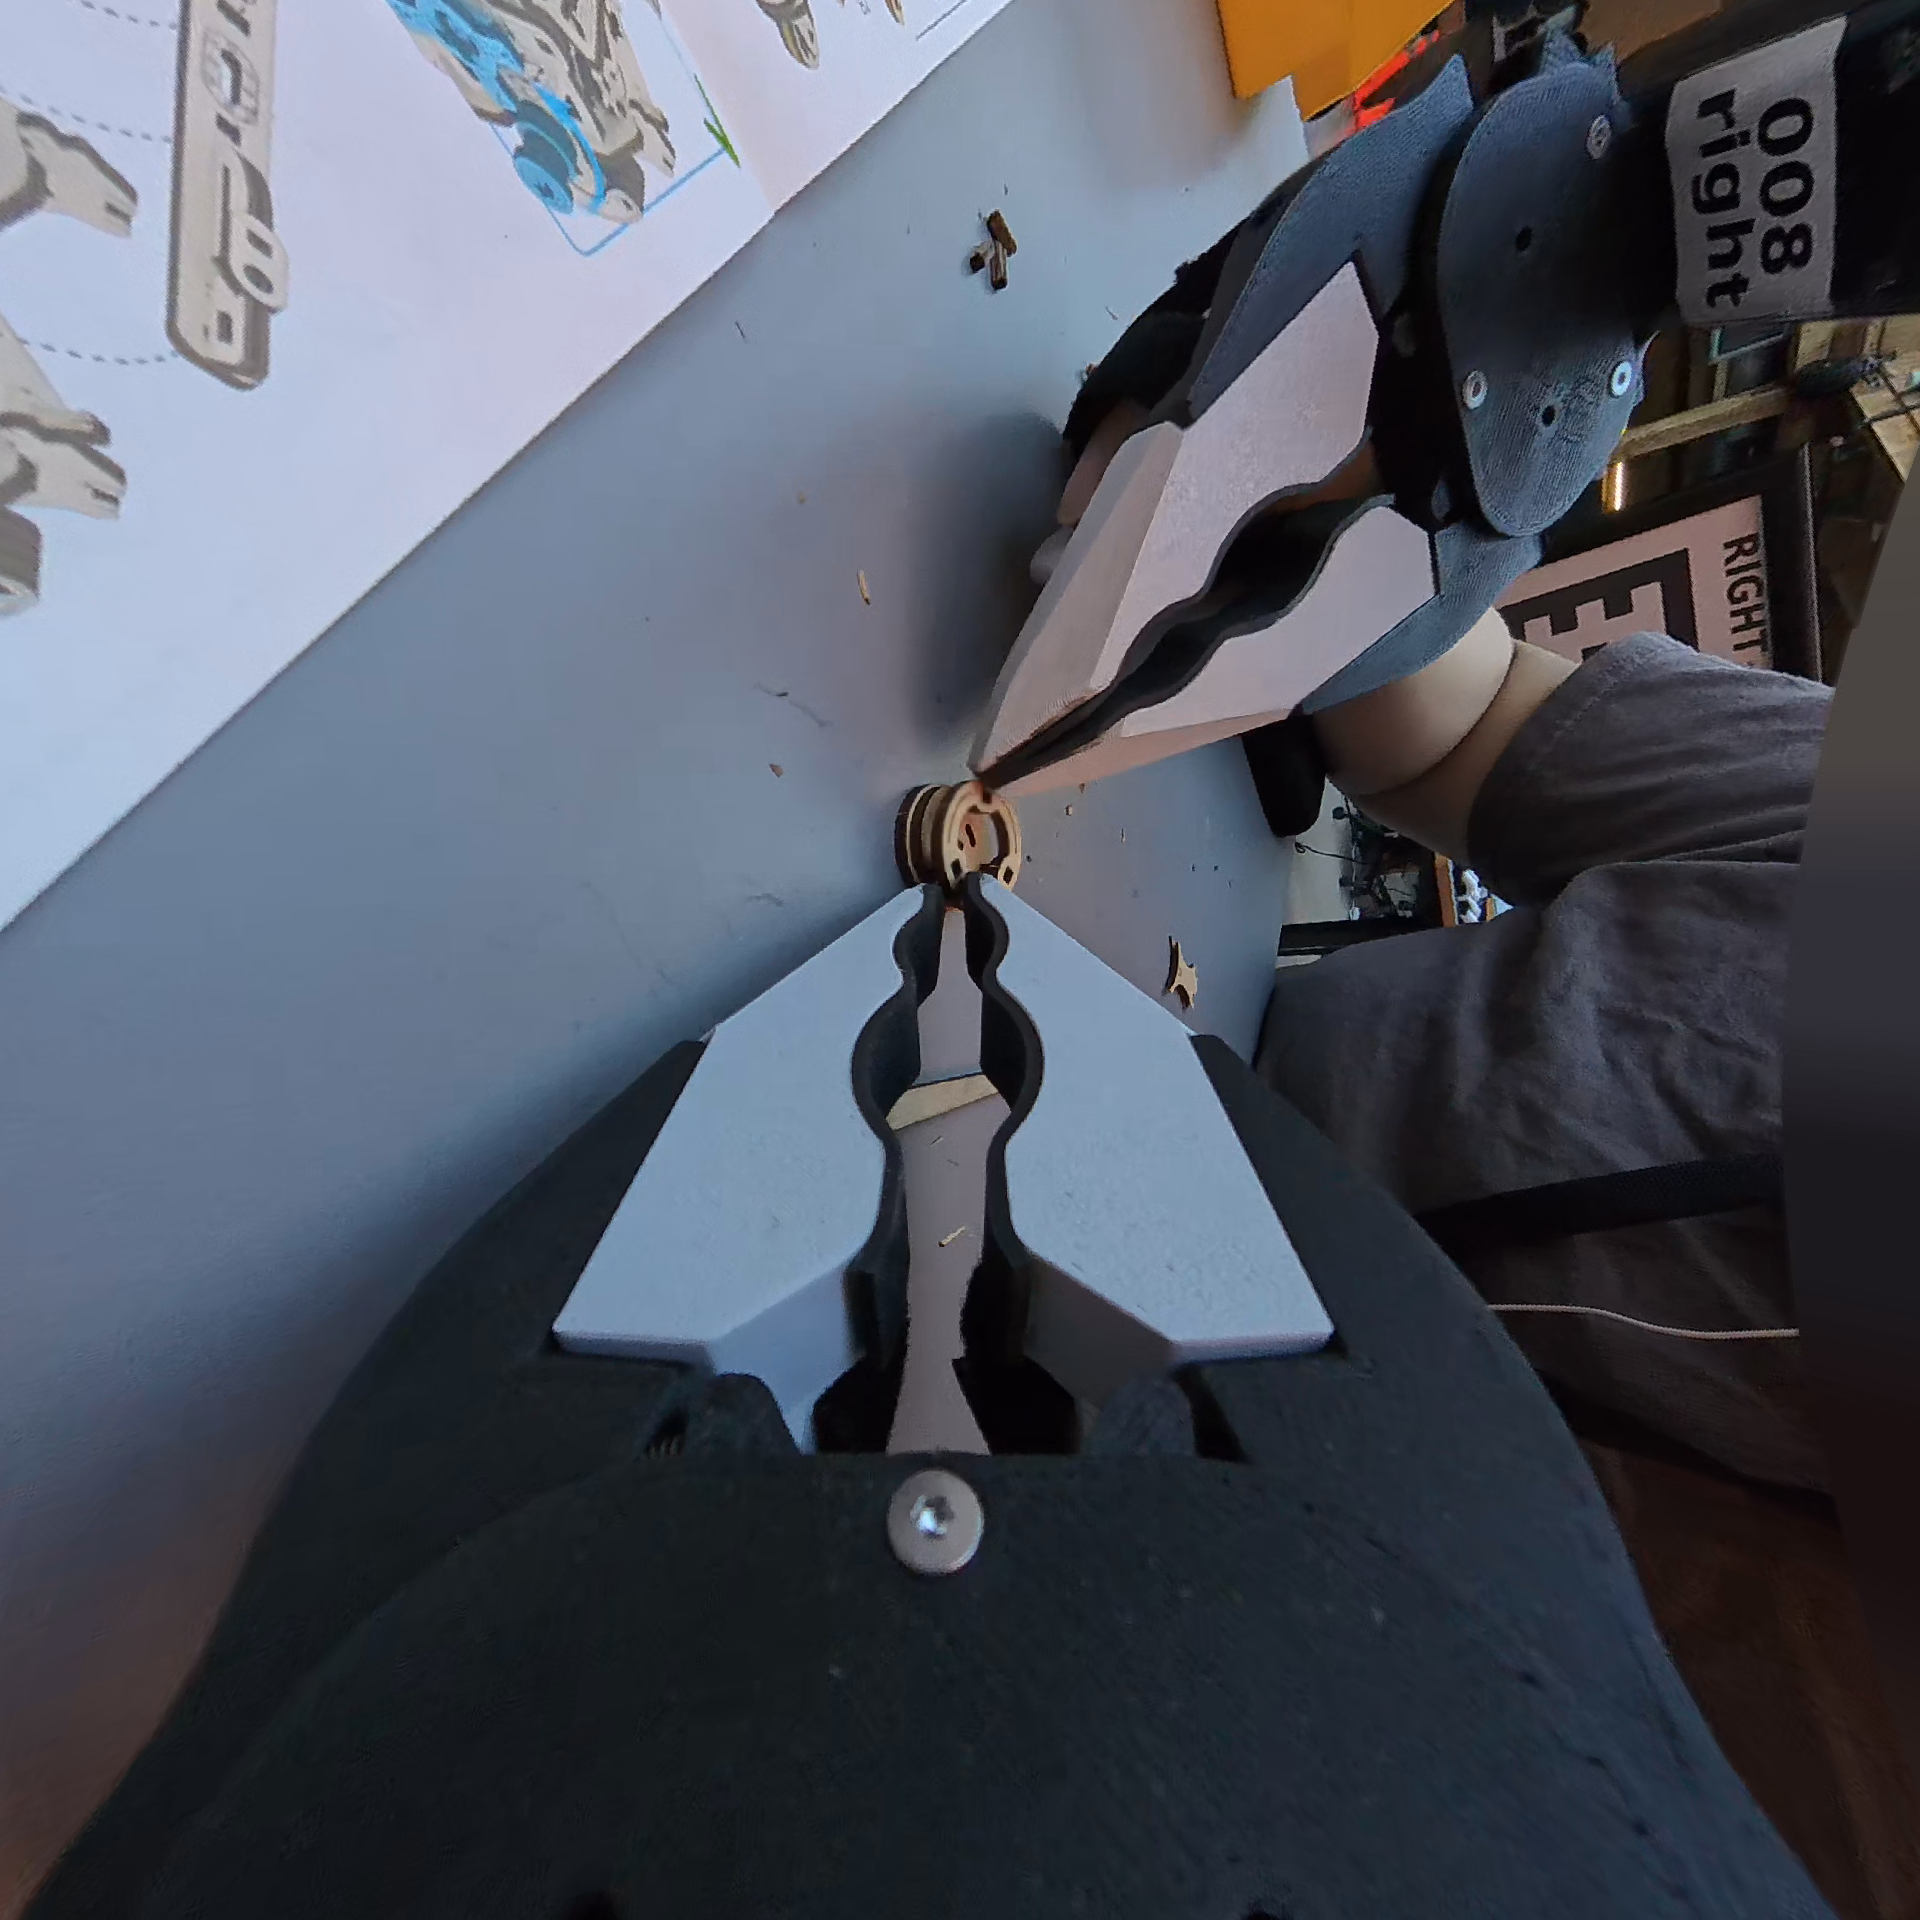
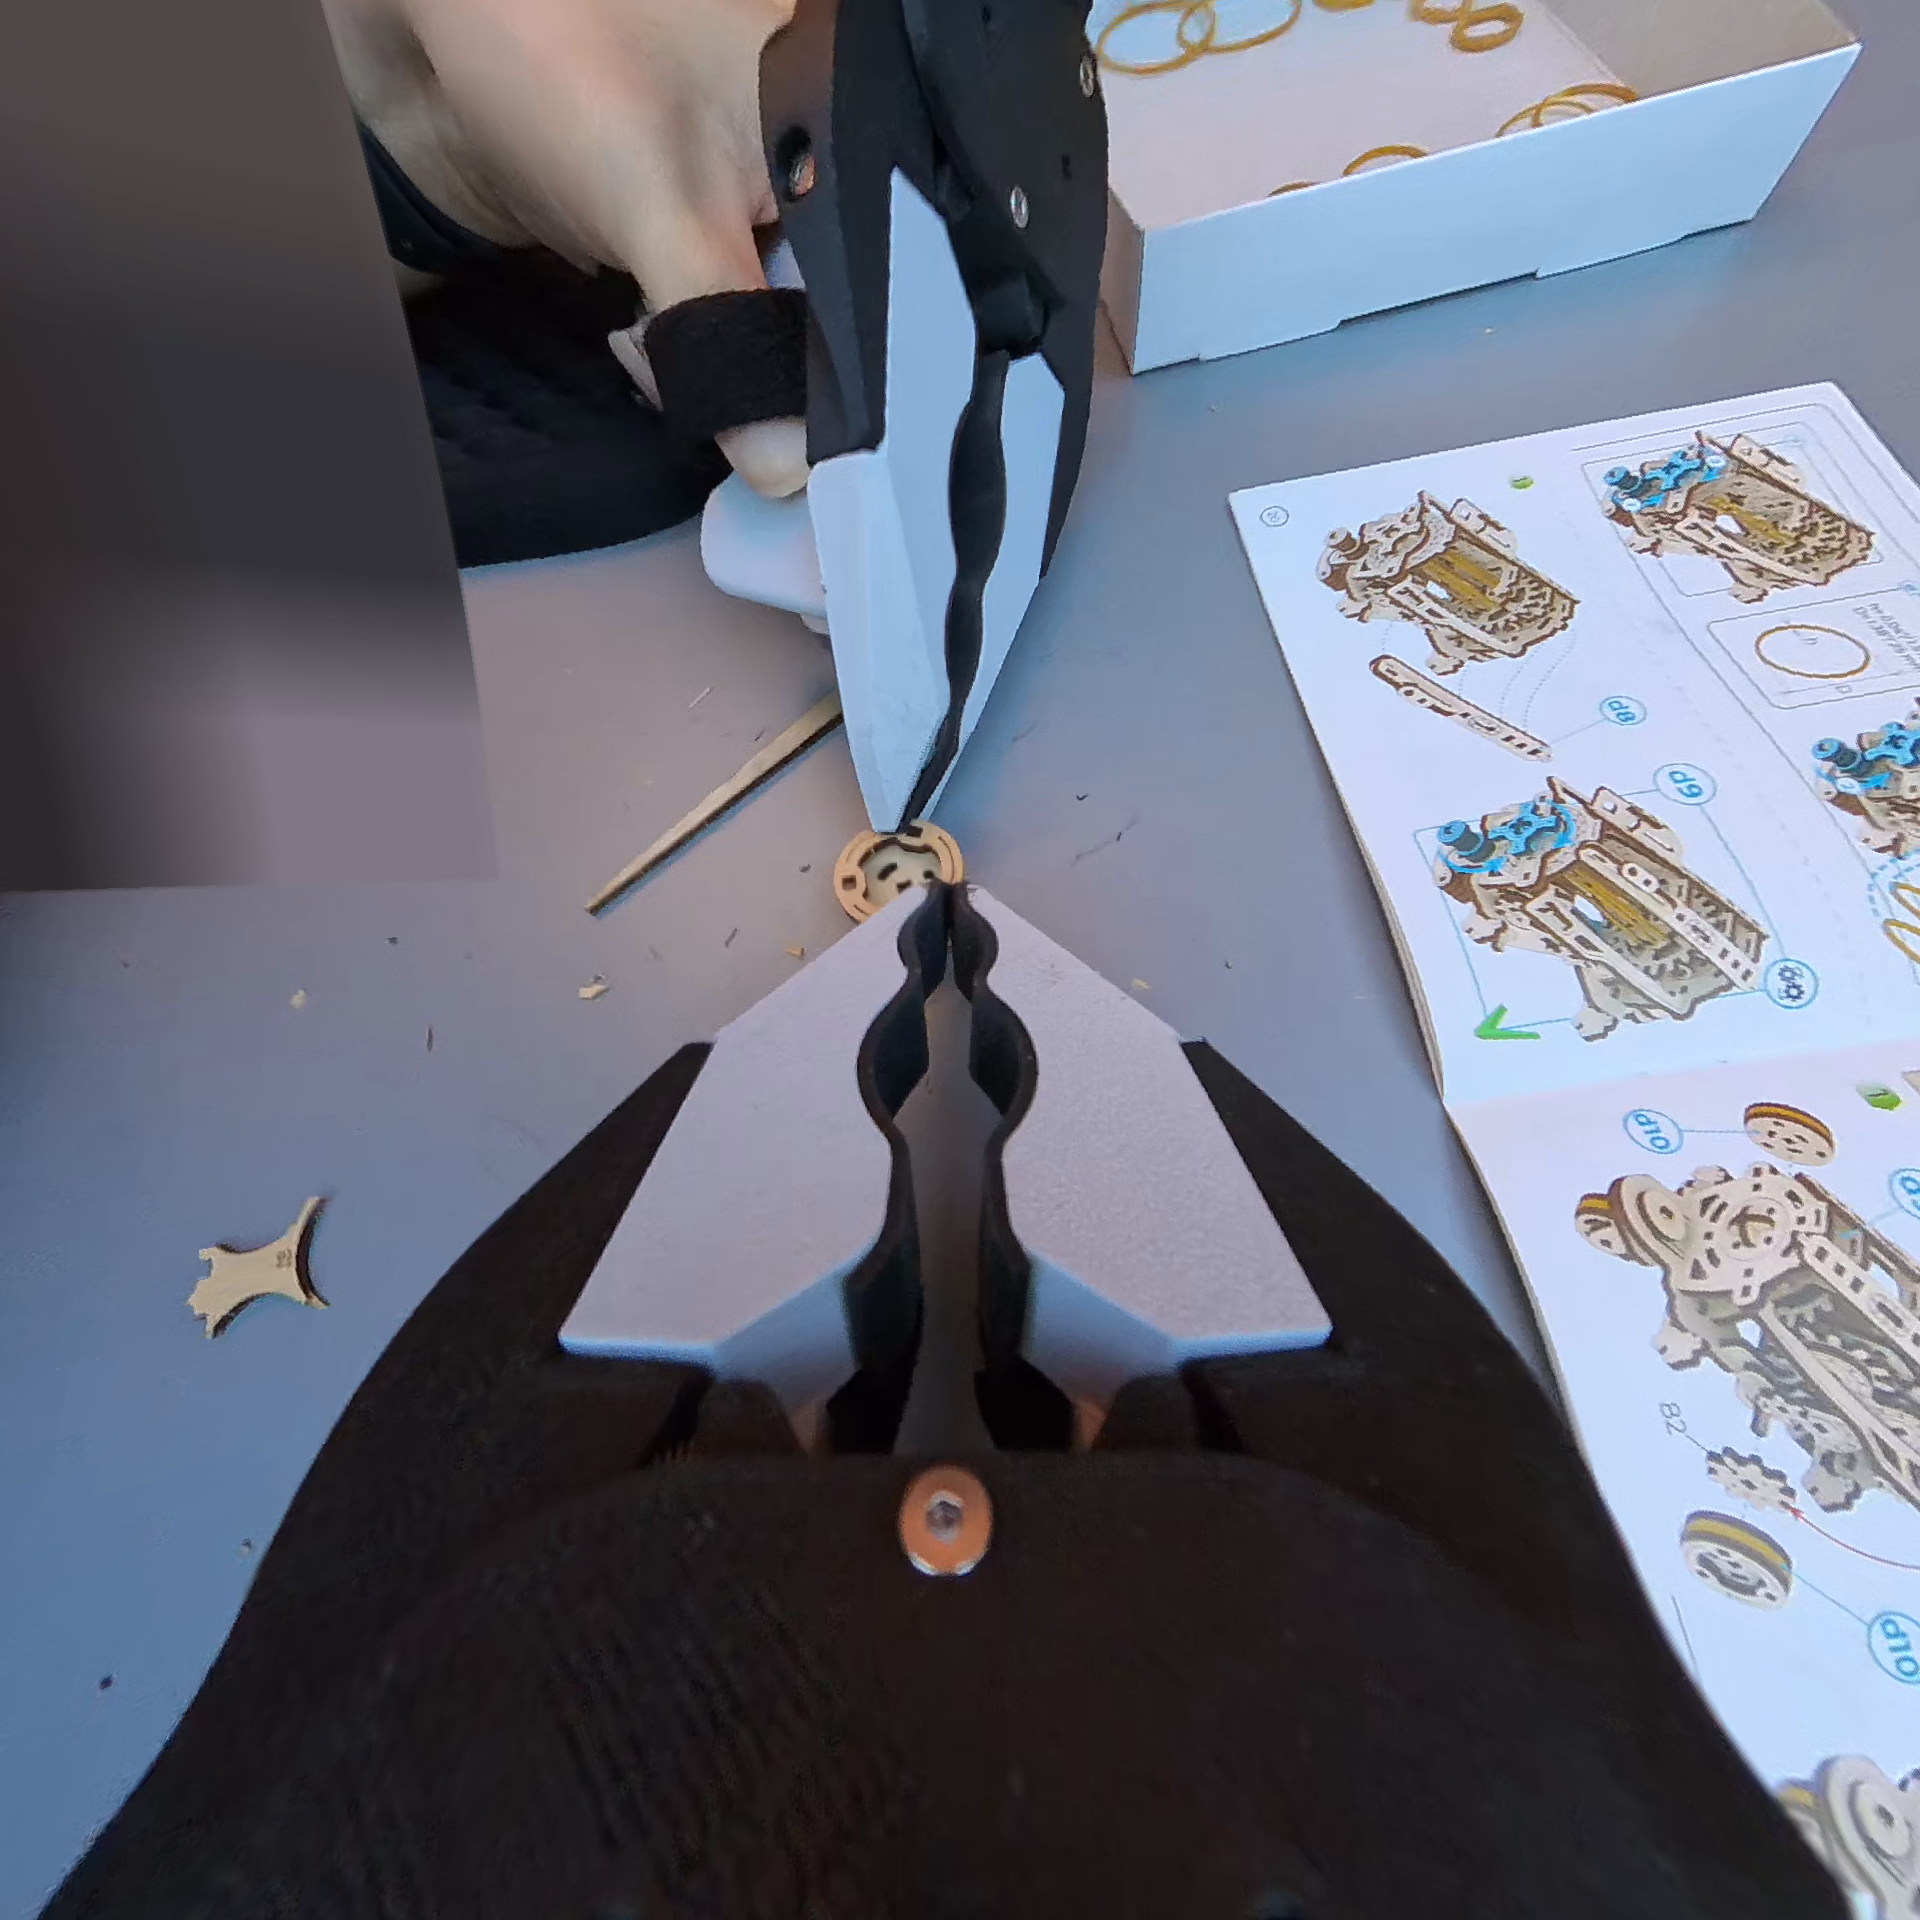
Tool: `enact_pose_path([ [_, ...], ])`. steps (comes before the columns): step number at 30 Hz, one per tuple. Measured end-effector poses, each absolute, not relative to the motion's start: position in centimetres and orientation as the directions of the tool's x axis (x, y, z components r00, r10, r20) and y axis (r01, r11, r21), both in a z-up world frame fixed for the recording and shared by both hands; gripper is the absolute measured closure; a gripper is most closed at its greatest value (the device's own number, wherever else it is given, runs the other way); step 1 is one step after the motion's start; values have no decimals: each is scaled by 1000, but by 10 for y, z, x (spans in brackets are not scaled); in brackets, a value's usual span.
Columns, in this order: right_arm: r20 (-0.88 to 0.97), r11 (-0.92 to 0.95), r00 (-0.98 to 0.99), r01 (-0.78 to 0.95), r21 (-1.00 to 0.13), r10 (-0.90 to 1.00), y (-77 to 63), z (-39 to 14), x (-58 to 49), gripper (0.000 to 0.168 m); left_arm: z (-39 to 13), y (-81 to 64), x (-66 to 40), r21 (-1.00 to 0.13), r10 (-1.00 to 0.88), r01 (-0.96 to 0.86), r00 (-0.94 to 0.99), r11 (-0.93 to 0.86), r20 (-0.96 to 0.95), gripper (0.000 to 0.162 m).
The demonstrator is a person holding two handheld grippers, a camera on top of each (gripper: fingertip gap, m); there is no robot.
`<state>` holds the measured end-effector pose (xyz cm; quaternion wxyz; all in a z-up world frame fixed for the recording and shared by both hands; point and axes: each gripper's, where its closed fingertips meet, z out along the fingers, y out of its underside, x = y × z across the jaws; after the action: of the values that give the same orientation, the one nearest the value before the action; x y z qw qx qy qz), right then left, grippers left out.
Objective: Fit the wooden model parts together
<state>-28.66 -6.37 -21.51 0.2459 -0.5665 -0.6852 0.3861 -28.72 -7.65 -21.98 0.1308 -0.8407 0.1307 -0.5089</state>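
A small round wooden wheel, made of stacked discs, is held just above the grey table. My left gripper is shut on its lower rim. My right gripper comes in from the upper right, jaws closed on the opposite rim. In the right wrist view the wheel faces the camera. My right gripper pinches its right edge and my left gripper pinches its top, coming down from above.
An open instruction booklet lies to the right and also shows in the left wrist view. A white box holds rubber bands. There is a thin wooden stick, a cross-shaped wood scrap and wood chips. The table edge is near the person's lap. My left and right fingertips are right by each other. Left tips and right tips are each some 15 cm from the cross-shaped wood scrap. It is also in sight in the left wrist view.
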Motion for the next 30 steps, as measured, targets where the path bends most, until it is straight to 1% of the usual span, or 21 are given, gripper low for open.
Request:
enact_pose_path([
  [3,-47,113,-251,587,-802,967,-64,-216,-286,168,-219,-76,-287,-357,-356,-86,450,-930,819,160],
  [8,-39,116,-246,586,-802,969,-63,-216,-287,168,-219,-76,-286,-380,-385,-108,459,-919,800,158],
  [11,-24,121,-246,558,-821,969,-62,-209,-287,168,-207,-77,-284,-416,-421,-109,428,-903,800,144],
  [12,-21,120,-246,545,-830,969,-62,-205,-288,168,-202,-76,-286,-438,-437,-102,424,-893,793,141],
  [14,-16,120,-242,537,-835,970,-61,-202,-287,168,-194,-70,-292,-522,-511,-110,449,-846,733,137],
  [16,-16,123,-244,542,-831,970,-60,-204,-286,168,-194,-66,-301,-598,-586,-164,513,-784,628,130],
  [17,-16,125,-245,549,-826,969,-60,-206,-286,168,-195,-67,-303,-612,-605,-190,529,-768,595,128],
  [22,3,148,-256,552,-821,967,-58,-210,-287,166,-200,-68,-312,-625,-640,-247,544,-741,543,127],
  [25,0,147,-258,551,-821,966,-55,-209,-287,165,-198,-74,-306,-634,-670,-285,525,-719,524,129],
  [27,-70,82,-255,540,-838,964,-59,-204,-291,165,-206,-77,-305,-622,-691,-346,540,-703,481,129],
  [29,-160,-6,-240,540,-842,958,-63,-199,-297,161,-218,-77,-307,-603,-700,-397,570,-692,429,130],
  [30,-184,-17,-250,548,-836,951,-68,-198,-299,160,-219,-77,-305,-602,-703,-400,567,-691,429,134],
])
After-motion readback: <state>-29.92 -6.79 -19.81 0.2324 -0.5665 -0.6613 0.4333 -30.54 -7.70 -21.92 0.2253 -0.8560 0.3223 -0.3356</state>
